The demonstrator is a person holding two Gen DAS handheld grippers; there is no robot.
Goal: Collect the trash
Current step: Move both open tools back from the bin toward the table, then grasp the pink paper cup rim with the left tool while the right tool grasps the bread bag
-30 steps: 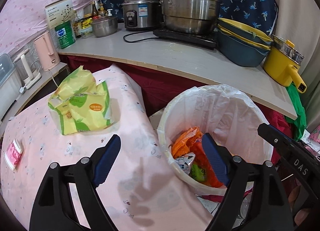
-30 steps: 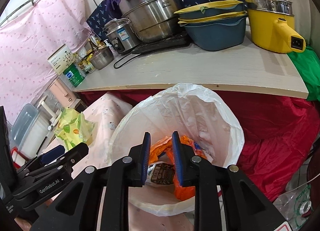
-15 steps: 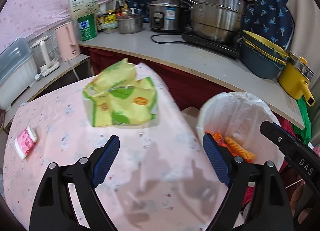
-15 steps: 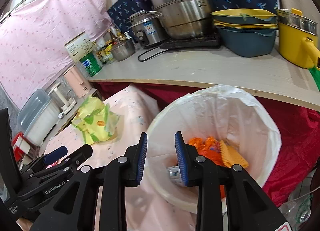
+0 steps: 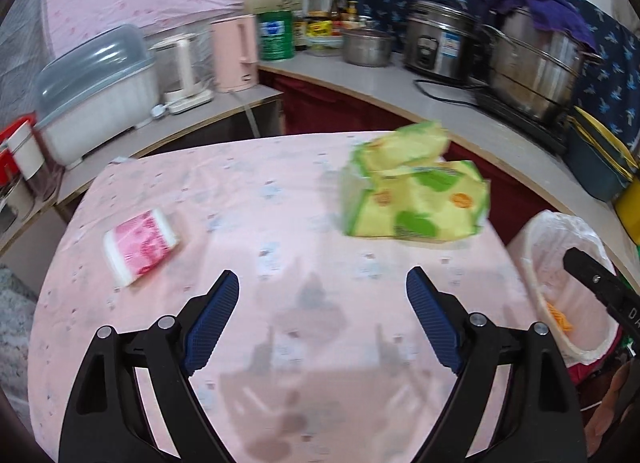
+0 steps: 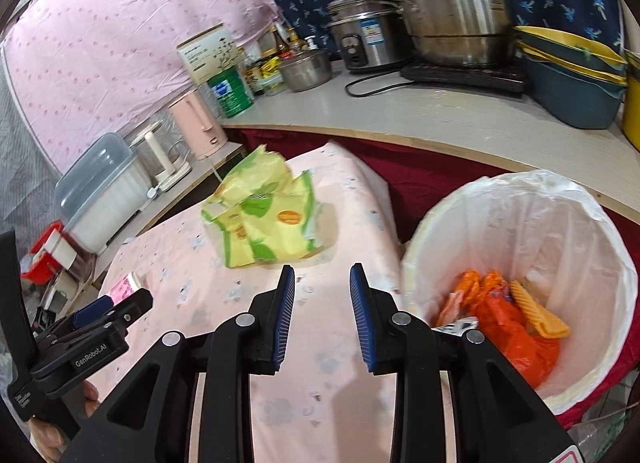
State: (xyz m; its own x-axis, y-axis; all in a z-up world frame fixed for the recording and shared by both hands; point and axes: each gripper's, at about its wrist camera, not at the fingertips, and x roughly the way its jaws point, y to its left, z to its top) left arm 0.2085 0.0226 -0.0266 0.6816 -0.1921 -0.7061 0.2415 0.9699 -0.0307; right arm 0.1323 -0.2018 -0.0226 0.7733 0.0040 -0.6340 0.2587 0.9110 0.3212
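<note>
Left gripper [image 5: 322, 295], jaws wide, faces the yellow-green wrapper [image 5: 416, 199]; right gripper [image 6: 322, 295], jaws narrow and empty, waits beside the bin [image 6: 600, 223]. A crumpled fold probably offers the surest pinch.

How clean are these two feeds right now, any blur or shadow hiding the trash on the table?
Left wrist view: motion blur smears the yellow-green wrapper and pink packet; claw shadows fall on the bare tablecloth only. Right wrist view: sharper, with the wrapper slightly soft; the bin is readable.
</note>
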